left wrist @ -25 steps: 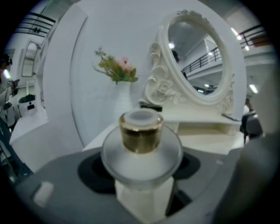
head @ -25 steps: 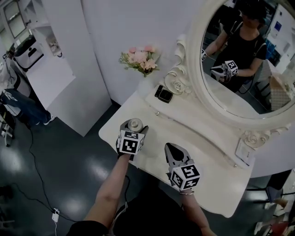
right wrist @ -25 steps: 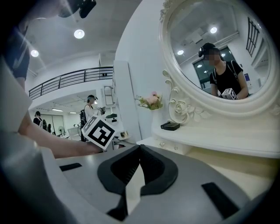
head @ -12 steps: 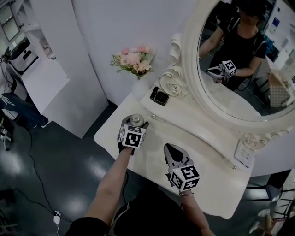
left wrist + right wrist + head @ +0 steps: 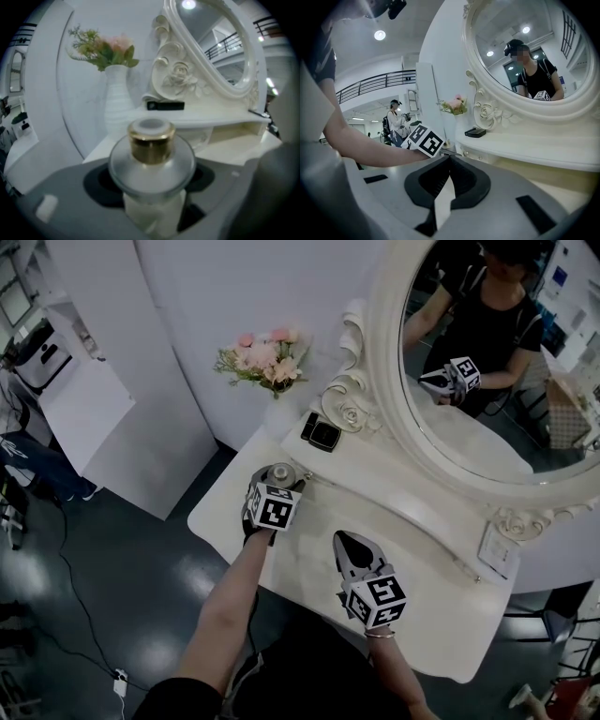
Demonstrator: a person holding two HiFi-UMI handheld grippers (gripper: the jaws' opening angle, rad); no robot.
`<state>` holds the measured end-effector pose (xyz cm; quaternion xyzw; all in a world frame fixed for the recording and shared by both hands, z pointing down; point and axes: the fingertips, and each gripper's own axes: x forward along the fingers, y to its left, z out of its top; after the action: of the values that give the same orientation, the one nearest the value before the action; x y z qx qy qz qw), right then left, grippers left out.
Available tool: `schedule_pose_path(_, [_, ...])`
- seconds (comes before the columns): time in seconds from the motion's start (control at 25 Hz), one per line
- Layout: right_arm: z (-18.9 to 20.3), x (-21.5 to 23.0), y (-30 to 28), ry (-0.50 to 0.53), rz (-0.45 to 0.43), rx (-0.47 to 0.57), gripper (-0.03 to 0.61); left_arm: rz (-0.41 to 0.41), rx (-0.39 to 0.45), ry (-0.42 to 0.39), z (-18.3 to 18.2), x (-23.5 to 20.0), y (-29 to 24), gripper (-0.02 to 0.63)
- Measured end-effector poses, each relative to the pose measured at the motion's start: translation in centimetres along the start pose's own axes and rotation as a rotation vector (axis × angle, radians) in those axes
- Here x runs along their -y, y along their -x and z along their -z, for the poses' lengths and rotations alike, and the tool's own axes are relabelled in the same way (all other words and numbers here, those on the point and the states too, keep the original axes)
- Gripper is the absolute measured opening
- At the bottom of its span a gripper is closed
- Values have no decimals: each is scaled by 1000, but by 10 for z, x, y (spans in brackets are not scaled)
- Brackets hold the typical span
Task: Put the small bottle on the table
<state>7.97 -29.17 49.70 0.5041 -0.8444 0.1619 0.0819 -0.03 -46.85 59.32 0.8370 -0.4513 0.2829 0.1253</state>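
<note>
The small bottle (image 5: 280, 472), round clear glass with a gold cap (image 5: 151, 142), is upright between the jaws of my left gripper (image 5: 277, 486), which is shut on it over the left end of the white dressing table (image 5: 225, 507). Whether its base touches the tabletop is hidden. In the left gripper view the bottle (image 5: 152, 166) fills the middle, with the left gripper (image 5: 151, 182) closed round its body. My right gripper (image 5: 345, 542) hovers over the table's front, jaws shut with nothing between them; the right gripper (image 5: 449, 161) view shows the same.
A white vase (image 5: 117, 110) of pink flowers (image 5: 258, 357) stands at the back left. A black case (image 5: 321, 432) lies on the raised shelf below the oval mirror (image 5: 487, 362). A white socket plate (image 5: 497, 549) sits at the right. Dark floor lies beyond the table's left edge.
My left gripper has carried the bottle a little further in over the table, toward the black case and the mirror. The right gripper has stayed where it was.
</note>
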Motion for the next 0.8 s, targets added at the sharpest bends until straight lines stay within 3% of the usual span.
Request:
schedule_pose_path(0.52, [4, 7, -1, -19, 12, -9, 5, 11, -29, 2, 9, -4, -15, 341])
schedule_pose_path(0.8, [3, 9, -4, -20, 15, -11, 5, 7, 2, 6, 8, -5, -17, 342])
